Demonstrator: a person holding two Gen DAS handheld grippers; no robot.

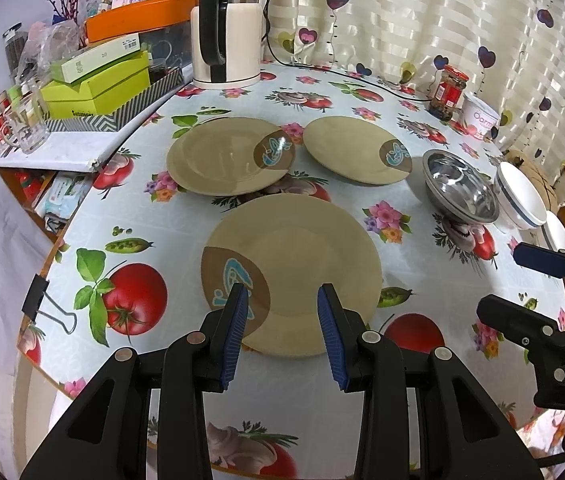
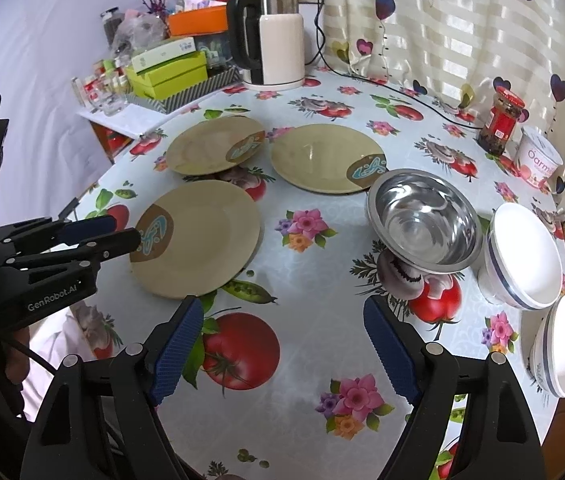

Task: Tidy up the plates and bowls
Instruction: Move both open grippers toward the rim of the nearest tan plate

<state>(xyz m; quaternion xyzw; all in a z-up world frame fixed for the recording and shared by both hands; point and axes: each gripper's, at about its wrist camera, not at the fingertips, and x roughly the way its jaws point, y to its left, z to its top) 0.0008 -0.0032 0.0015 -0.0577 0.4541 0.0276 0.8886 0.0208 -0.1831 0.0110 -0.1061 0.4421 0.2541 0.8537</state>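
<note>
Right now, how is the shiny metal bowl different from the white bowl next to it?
The metal bowl is silvery and mirror-like; the white bowl is matte white with a blue stripe. The metal bowl sits alone; the white bowl looks stacked on another. Both stand empty and right way up on the table.

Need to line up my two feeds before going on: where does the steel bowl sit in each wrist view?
Left wrist: steel bowl at right of centre, beside a white bowl.
Right wrist: steel bowl right of centre, nearer.
Shared landmark: the kettle at the table's far edge.
</note>
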